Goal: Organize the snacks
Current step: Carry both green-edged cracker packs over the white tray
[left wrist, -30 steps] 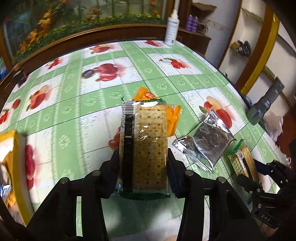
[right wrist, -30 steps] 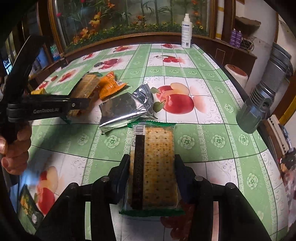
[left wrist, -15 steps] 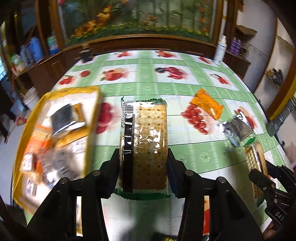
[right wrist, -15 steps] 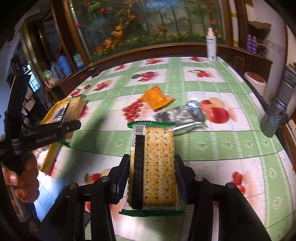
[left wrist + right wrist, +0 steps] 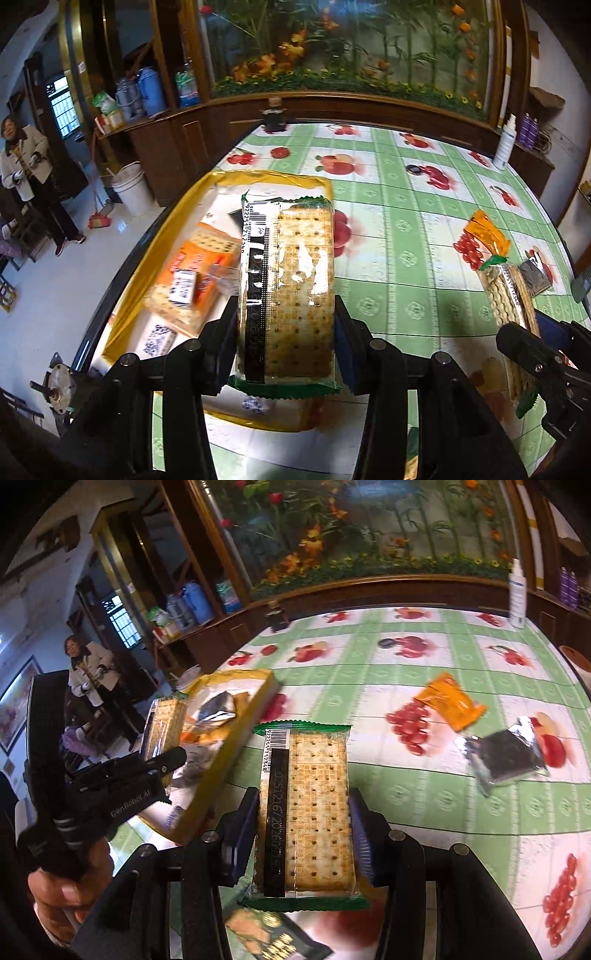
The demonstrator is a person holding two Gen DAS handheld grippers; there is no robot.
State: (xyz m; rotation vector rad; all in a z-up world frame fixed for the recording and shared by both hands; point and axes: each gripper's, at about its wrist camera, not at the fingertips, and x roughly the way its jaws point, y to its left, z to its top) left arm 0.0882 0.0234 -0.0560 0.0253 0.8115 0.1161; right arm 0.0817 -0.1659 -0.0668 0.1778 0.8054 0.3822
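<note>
My left gripper (image 5: 286,314) is shut on a clear-wrapped cracker pack (image 5: 291,273) and holds it over the yellow tray (image 5: 258,178), which contains several snack packets. My right gripper (image 5: 303,801) is shut on a second cracker pack (image 5: 306,794), above the tablecloth just right of the tray (image 5: 236,738). In the right wrist view the left gripper (image 5: 166,757) and its pack (image 5: 164,720) hang over the tray. An orange packet (image 5: 448,701) and a silver-and-black packet (image 5: 506,755) lie loose on the table.
A green fruit-print cloth (image 5: 406,229) covers the round table. A dark packet (image 5: 273,938) lies under my right gripper. A white bottle (image 5: 517,590) and a dark jar (image 5: 274,118) stand at the far edge. A person (image 5: 26,170) stands beyond the table's left side.
Both grippers have swung left with their cracker packs, away from the loose packets. The yellow tray has come into view and now lies under the left pack.
</note>
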